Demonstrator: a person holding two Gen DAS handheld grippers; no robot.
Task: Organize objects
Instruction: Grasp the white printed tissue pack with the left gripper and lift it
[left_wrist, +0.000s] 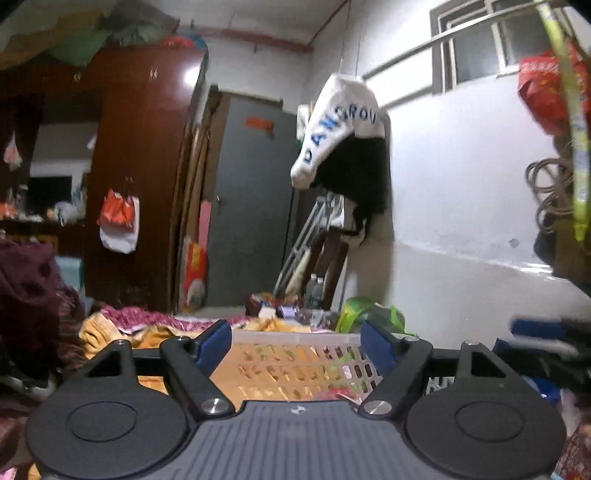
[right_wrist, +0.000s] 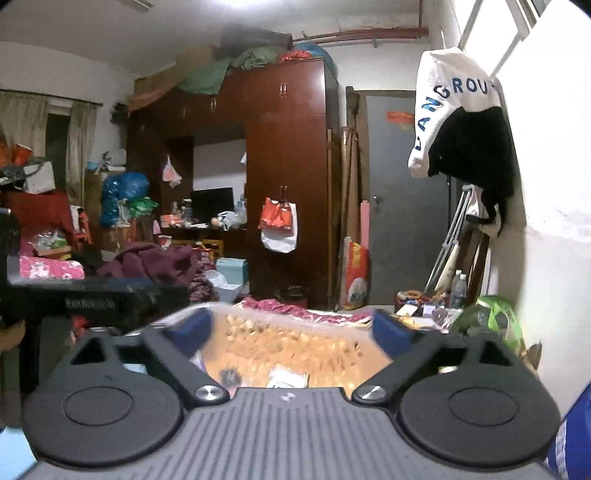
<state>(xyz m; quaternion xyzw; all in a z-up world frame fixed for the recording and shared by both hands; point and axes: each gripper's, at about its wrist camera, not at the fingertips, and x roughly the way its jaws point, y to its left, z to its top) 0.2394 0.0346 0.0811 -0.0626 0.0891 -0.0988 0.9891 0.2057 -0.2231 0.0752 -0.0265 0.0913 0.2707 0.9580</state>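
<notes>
Cluttered bedroom: dark wooden wardrobe (right_wrist: 288, 177) with bundles piled on top, grey door (right_wrist: 402, 199), white lettered garment (left_wrist: 332, 129) hung by the window wall, bed (left_wrist: 122, 325) spread with orange and pink bedding. Item one: white slotted plastic basket (left_wrist: 306, 365), resting on the bed directly ahead of both grippers, its rim level with the fingertips in the left view; contents are only partly visible, with a few small items, among them a white packet (right_wrist: 288, 378), lying on its floor. Item two: left gripper (left_wrist: 297, 341), fingers well apart, nothing between them. Item three: right gripper (right_wrist: 293, 330), fingers spread wide, likewise empty. Loose oddments (right_wrist: 421, 310) remain at the foot of the bed near a green bag (right_wrist: 491, 321). Assessment: both hands are free above the basket, so some sorting looks done; surrounding clutter suggests more is left.
</notes>
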